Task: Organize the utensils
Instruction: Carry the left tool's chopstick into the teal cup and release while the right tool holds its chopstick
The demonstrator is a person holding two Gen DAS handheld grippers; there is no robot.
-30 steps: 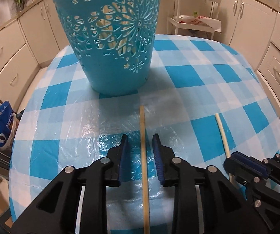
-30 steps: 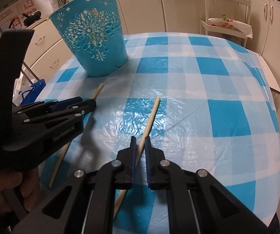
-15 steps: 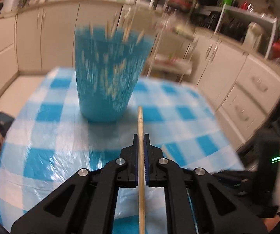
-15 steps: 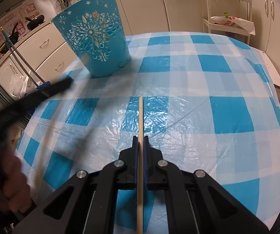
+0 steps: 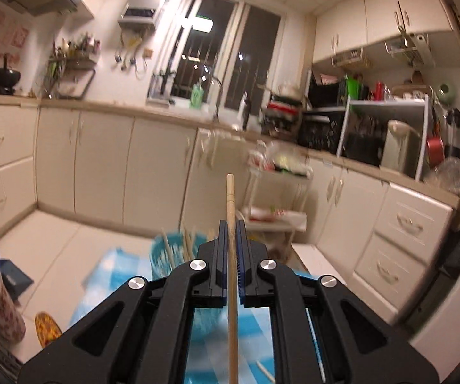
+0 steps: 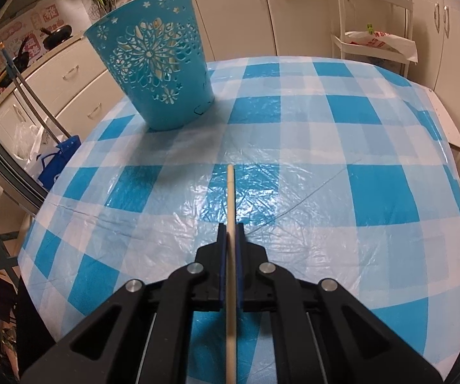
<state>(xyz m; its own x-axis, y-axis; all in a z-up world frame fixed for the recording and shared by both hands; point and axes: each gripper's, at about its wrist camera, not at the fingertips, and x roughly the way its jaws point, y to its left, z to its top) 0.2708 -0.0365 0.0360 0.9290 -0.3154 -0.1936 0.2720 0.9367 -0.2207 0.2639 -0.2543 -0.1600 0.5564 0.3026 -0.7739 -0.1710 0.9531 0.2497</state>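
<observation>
A round table (image 6: 374,192) carries a blue-and-white checked cloth under a clear, wrinkled plastic sheet. In the right wrist view it fills most of the frame; in the left wrist view only a blurred patch of it shows below the tool.

White cabinets (image 5: 102,166) run along the kitchen walls. A white wire trolley (image 6: 371,38) stands past the far edge of the table.

A turquoise basket (image 6: 153,70) with a cut-out flower pattern stands upright on the far left part of the table. In the left wrist view it sits low and blurred, with several wooden sticks (image 5: 169,252) standing in it.

The left gripper (image 5: 230,233) is clamped on a wooden chopstick (image 5: 231,211). The stick runs straight out between the blue pads, its tip against the background of cabinets above the basket. This gripper points nearly level across the room.

The right gripper (image 6: 230,236) is clamped on a second chopstick (image 6: 230,198). That stick runs forward over the middle of the table, well apart from the basket. Whether its far end touches the cloth cannot be determined. This gripper angles down toward the table.
</observation>
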